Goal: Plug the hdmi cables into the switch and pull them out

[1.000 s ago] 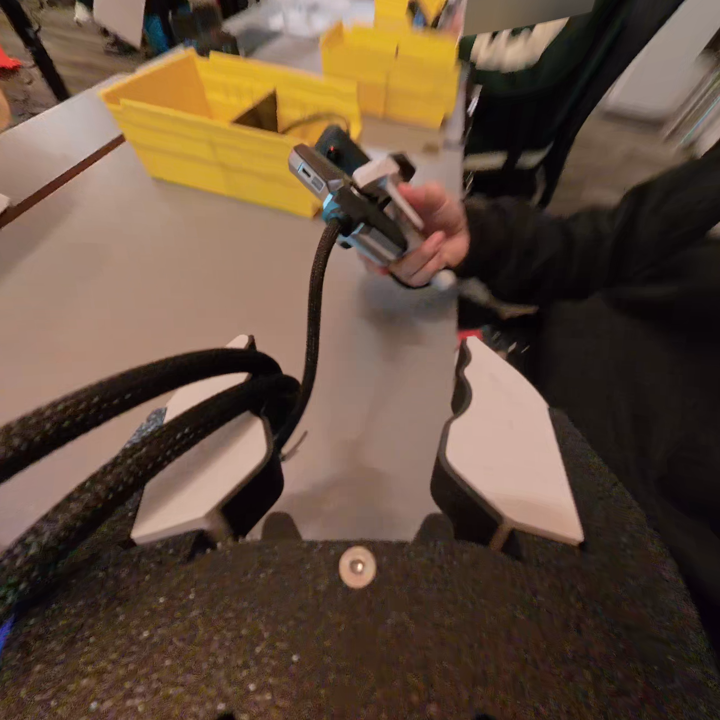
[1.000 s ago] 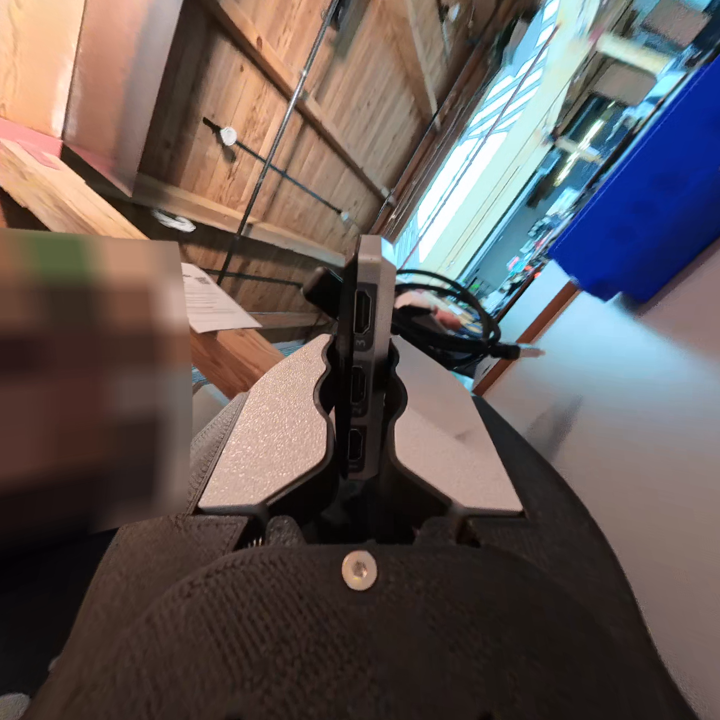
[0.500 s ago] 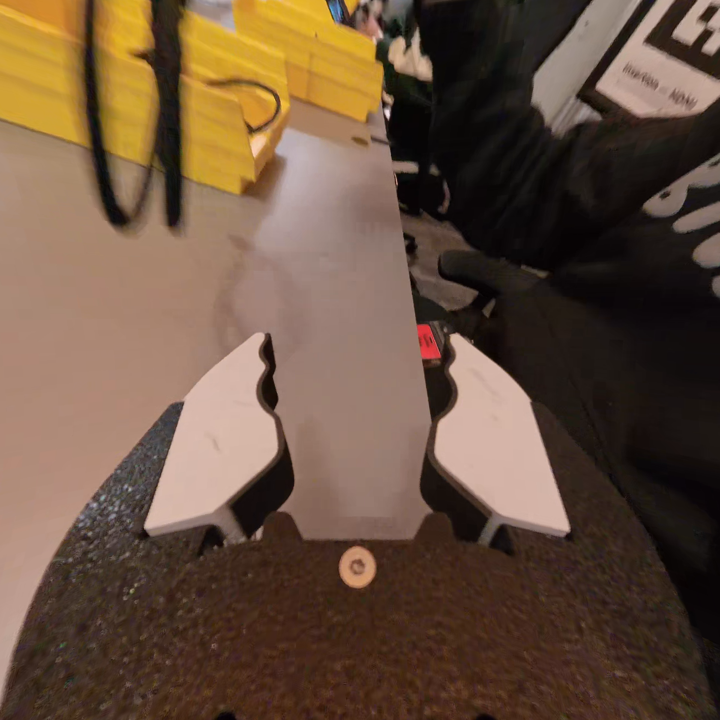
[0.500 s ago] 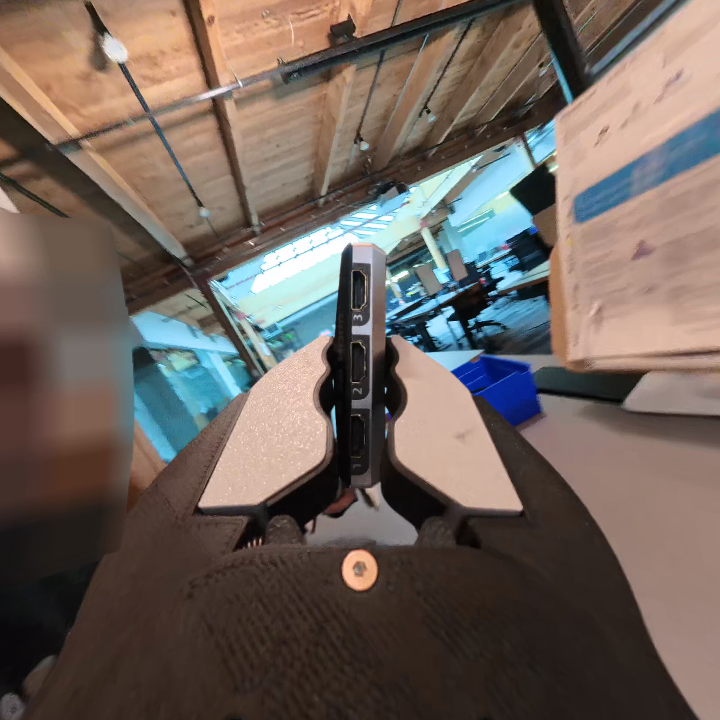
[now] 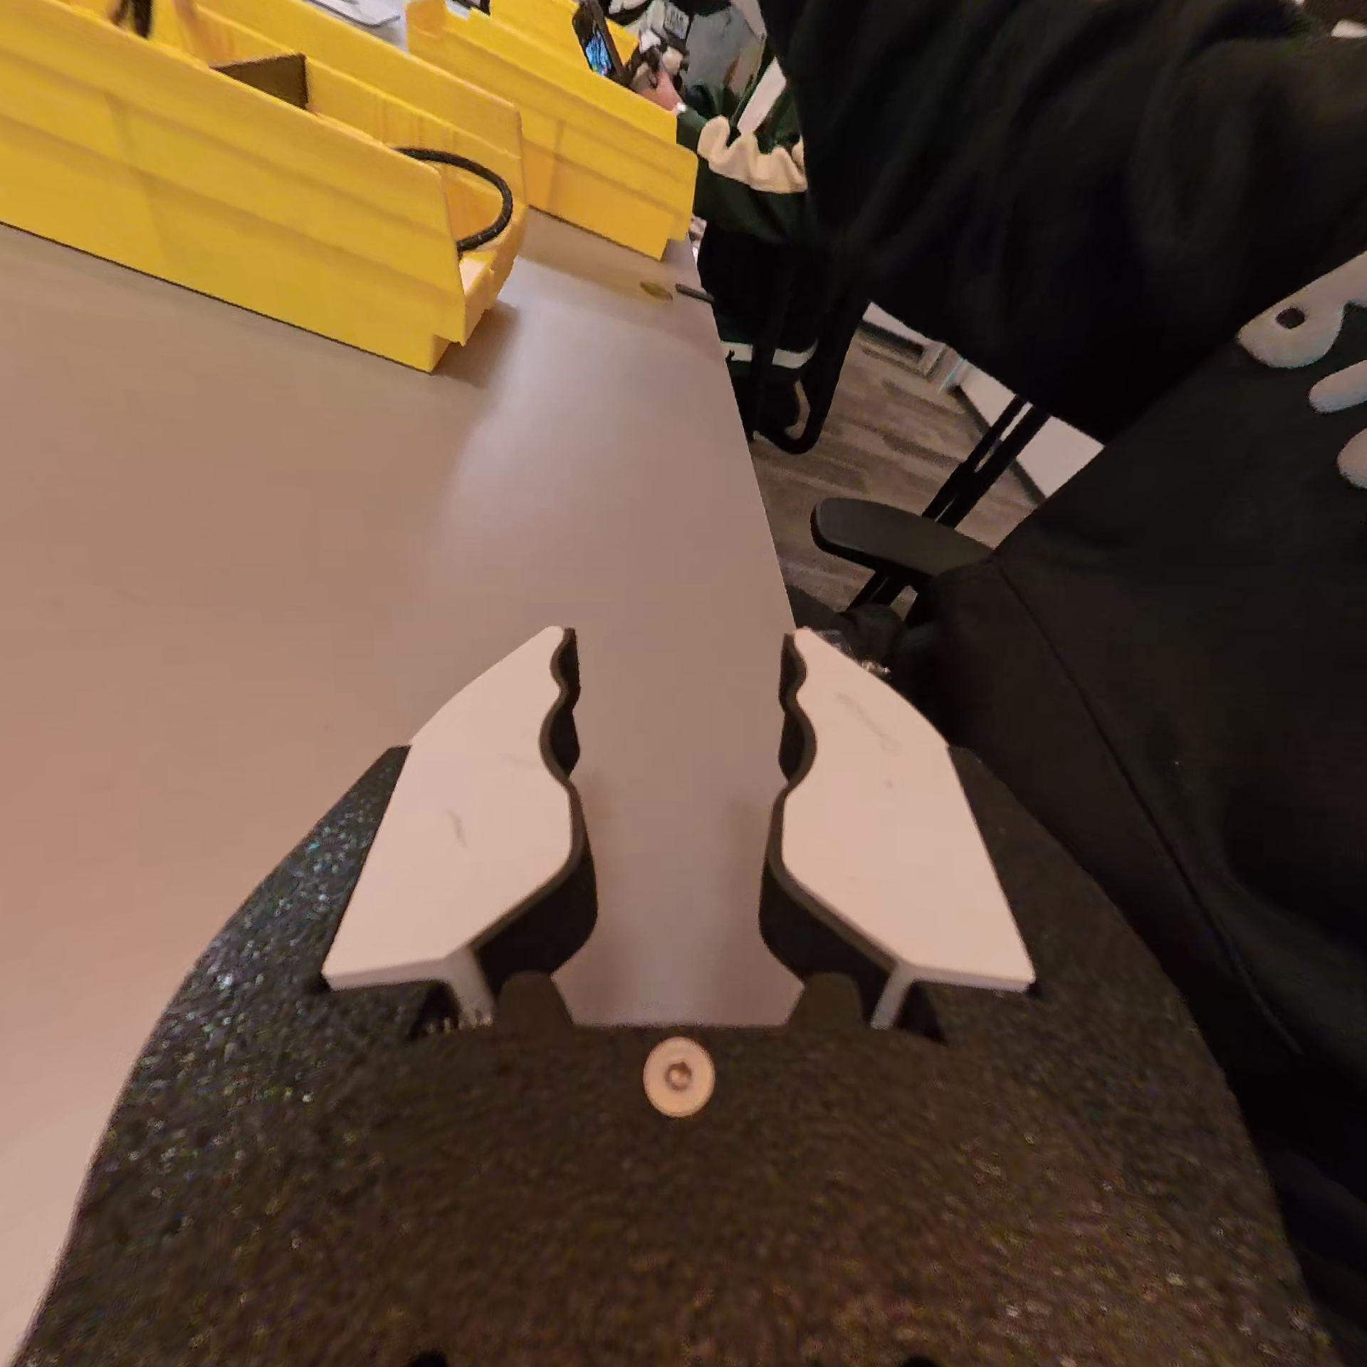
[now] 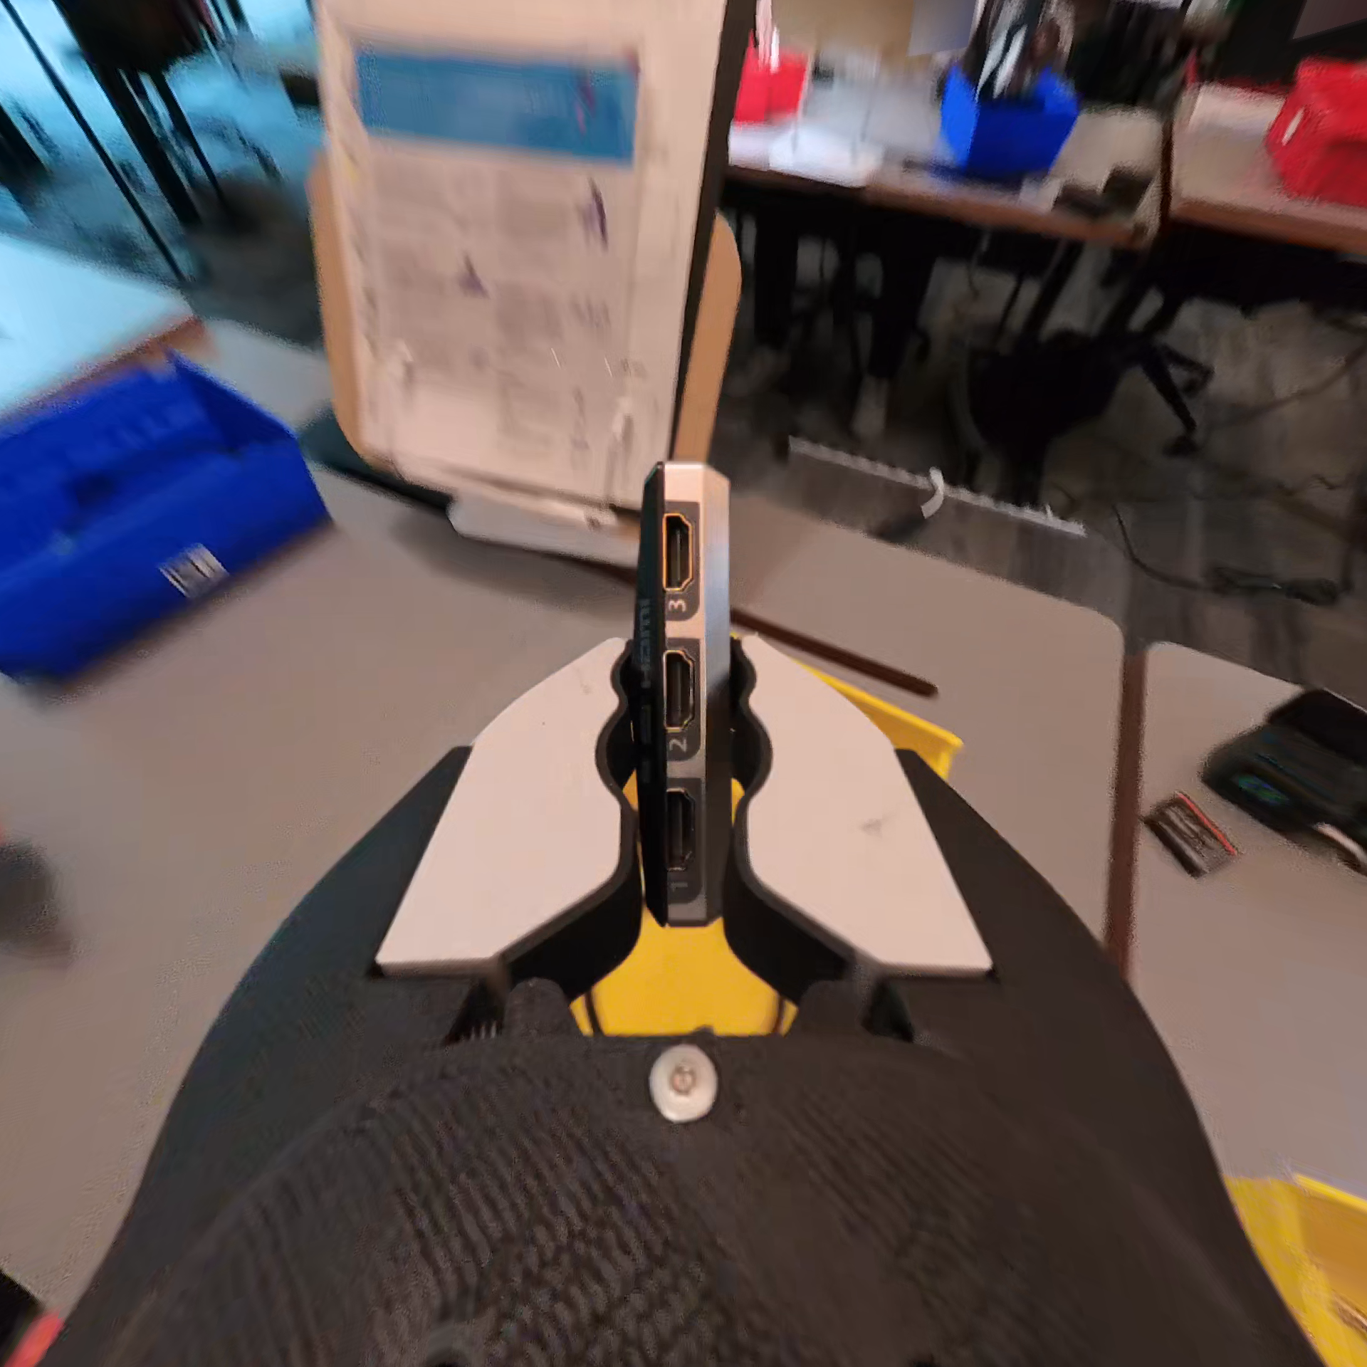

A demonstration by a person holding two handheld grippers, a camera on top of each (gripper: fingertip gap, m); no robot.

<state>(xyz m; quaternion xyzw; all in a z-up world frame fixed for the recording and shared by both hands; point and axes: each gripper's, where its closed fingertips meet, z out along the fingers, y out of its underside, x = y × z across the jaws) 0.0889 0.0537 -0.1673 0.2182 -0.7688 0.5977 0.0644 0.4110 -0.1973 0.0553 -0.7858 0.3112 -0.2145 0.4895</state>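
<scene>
Right gripper (image 6: 681, 710) was clamped on the switch (image 6: 684, 695), one finger on each flat face. The switch stood upright on its narrow edge between the fingers, its upper end rising above the fingertips. Its port edge faced the camera: three ports stacked in a column, all three with nothing plugged in. A yellow bin (image 6: 906, 728) showed directly behind and below the right gripper, seen through the gap under the switch and past the right-hand finger. Farther out on the grey table (image 6: 311, 666) were a blue bin (image 6: 140, 510) to the left and an upright board with a printed sheet (image 6: 503, 244) behind the switch; both were blurred.

Left gripper (image 5: 677, 651) was spread apart and held nothing; only bare grey tabletop (image 5: 296, 532) was visible between its fingers. It hung over the table near the right-hand edge. Ahead and to the left, two yellow bins (image 5: 244, 192) sat on the table, well apart from the left gripper. A loop of black braided cable (image 5: 494, 198) rose over the open end of the nearer bin. A person's dark sleeve (image 5: 1154, 666) filled the right of the left wrist view.
</scene>
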